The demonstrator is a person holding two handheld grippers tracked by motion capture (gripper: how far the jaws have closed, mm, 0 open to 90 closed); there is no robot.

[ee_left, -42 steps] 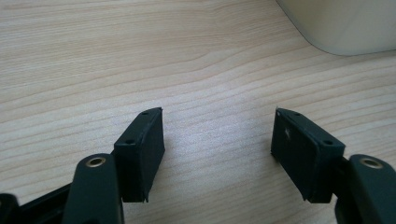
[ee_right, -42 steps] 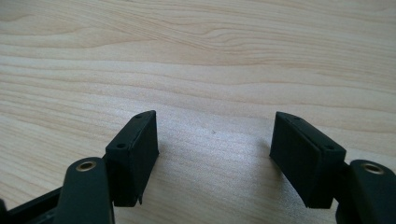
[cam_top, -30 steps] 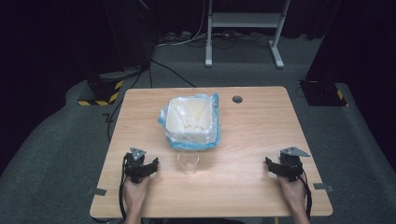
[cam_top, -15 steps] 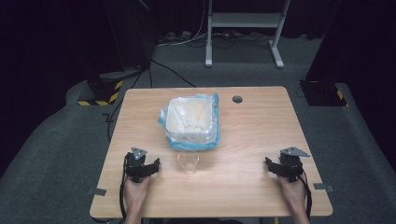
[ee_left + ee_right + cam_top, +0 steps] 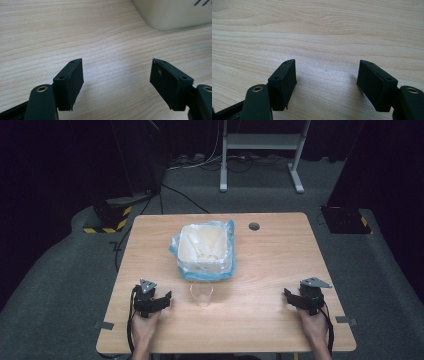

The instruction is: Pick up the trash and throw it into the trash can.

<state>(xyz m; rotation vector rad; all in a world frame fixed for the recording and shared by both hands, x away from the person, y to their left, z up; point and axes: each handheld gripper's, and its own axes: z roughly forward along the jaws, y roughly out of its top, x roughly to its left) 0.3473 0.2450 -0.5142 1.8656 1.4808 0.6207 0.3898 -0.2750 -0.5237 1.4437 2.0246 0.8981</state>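
A white square bin [image 5: 204, 251] lined with a blue plastic bag stands at the middle of the wooden table [image 5: 270, 260]. Just in front of it sits a clear plastic cup [image 5: 201, 294], upright. My left gripper [image 5: 162, 299] rests on the table near the front left, open, its jaws pointing right toward the cup. In the left gripper view the gripper [image 5: 116, 75] holds nothing, and the bin's pale wall [image 5: 172, 12] shows at the top right. My right gripper [image 5: 289, 295] rests at the front right, open and empty, as the right gripper view [image 5: 327, 75] confirms.
A round cable hole [image 5: 254, 226] sits in the table behind the bin's right side. Bare wood lies between the two grippers. Beyond the table are a white stand base [image 5: 260, 155], cables on the grey floor and a yellow-black striped block [image 5: 112, 220].
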